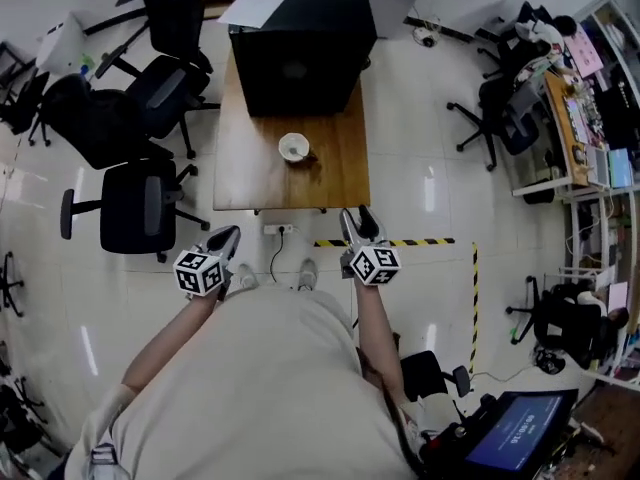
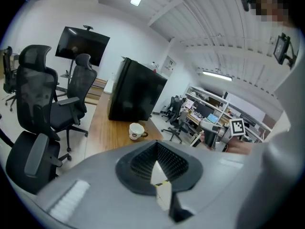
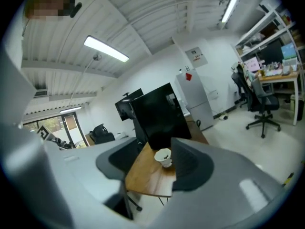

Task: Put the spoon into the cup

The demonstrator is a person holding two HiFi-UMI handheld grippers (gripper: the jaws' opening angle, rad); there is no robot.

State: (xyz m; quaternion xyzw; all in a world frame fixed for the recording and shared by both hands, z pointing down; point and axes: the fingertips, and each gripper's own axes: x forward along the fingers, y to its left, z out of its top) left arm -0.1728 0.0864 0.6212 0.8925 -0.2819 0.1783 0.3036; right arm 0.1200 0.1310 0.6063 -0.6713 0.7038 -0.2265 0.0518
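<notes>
No spoon is in sight, and with the left claw (image 1: 225, 236) closed on nothing and the right claw (image 1: 358, 218) open and empty, a hasty reach may knock the cup (image 1: 293, 147) on the table (image 1: 245, 168).

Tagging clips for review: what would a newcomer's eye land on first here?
A lone white cup stands on a wooden table, in front of a big black box at its far end. Nearer the camera, over the pale floor, the person holds the left gripper shut and the right gripper open, both short of the table.
</notes>
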